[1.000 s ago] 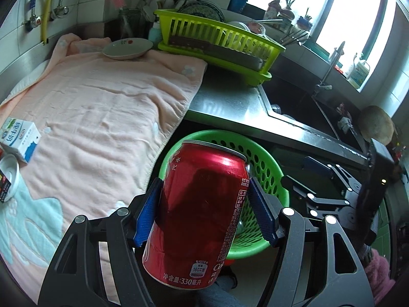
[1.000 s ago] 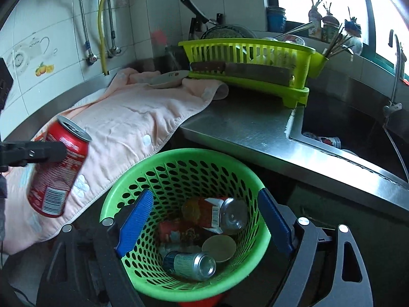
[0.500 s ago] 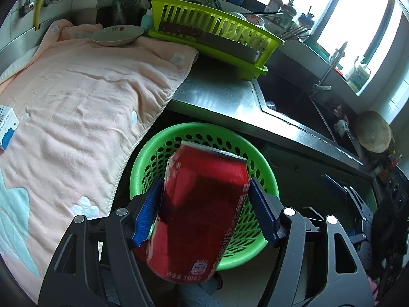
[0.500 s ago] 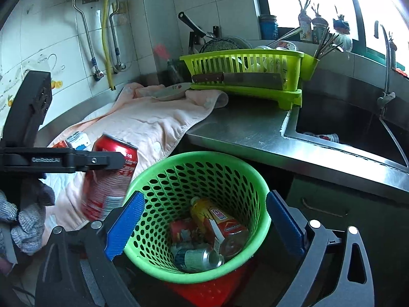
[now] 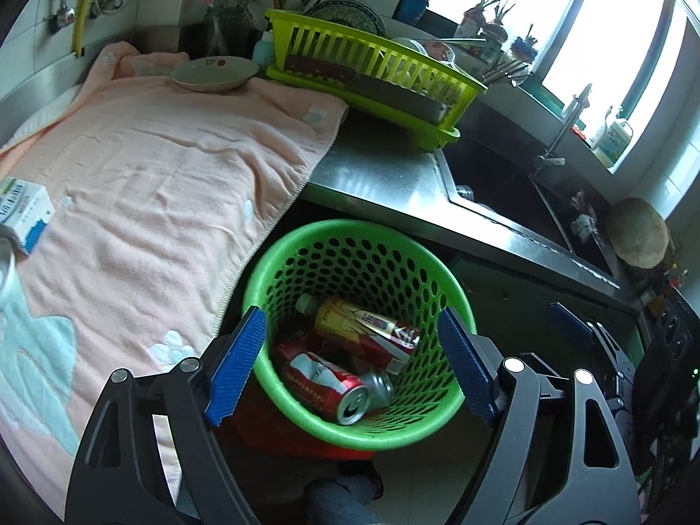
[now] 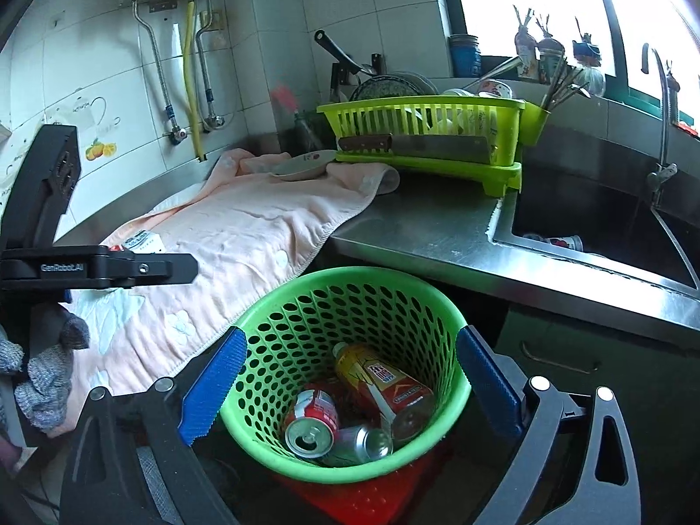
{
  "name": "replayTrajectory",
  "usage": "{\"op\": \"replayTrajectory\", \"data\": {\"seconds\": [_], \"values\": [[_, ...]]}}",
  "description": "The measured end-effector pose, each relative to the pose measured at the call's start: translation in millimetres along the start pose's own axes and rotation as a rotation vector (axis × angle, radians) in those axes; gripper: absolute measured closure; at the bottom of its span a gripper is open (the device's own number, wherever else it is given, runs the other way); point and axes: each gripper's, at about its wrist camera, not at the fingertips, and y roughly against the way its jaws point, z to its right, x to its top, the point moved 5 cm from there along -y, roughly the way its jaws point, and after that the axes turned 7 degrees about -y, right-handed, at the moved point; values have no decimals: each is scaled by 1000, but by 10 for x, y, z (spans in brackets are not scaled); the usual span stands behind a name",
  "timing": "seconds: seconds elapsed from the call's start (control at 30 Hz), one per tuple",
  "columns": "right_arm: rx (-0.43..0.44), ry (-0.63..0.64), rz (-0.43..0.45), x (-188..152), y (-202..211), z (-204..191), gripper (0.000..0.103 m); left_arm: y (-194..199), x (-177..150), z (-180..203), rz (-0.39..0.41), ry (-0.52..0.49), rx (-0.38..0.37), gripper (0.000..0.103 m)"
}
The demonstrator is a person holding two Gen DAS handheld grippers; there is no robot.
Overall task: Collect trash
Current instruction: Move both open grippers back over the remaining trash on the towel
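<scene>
A green perforated basket point(image 5: 306, 236) stands on the floor below the counter edge; it also shows in the right wrist view point(image 6: 350, 278). Inside lie a red can point(image 5: 323, 383), a yellow-red bottle point(image 5: 363, 321) and a silver can point(image 6: 358, 444). My left gripper point(image 5: 350, 365) is open and empty above the basket. My right gripper point(image 6: 348, 387) is open and empty, also above the basket. A small white and blue carton point(image 5: 24, 214) lies on the pink towel point(image 5: 153, 183) at the left.
A lime dish rack point(image 5: 372, 83) with a knife stands at the back of the steel counter point(image 5: 385, 179). A plate point(image 5: 214, 72) rests on the towel's far end. The sink point(image 6: 603, 223) with a tap is at the right.
My left gripper opened and the red can dropped into the basket. Both grippers shifted slightly over the basket.
</scene>
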Motion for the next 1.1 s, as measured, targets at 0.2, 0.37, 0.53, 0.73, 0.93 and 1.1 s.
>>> {"op": "replayTrajectory", "data": {"seconds": [0.2,0.37,0.53,0.73,0.93,1.1], "values": [[26,47,-7,41,-94,-249,10,268,-18,-236,22,13,55,23],[61,90,-24,87,-219,-505,10,483,-55,-595,34,68,112,22],[105,125,-44,165,-380,-776,10,661,-114,-1031,34,127,197,21],[150,175,-63,263,-577,-1110,10,892,-177,-1737,37,266,332,21],[204,209,-82,349,-767,-1443,10,1072,-276,-2604,23,461,472,21],[236,243,-105,347,-927,-1701,10,1105,-295,-3155,6,574,532,21]]}}
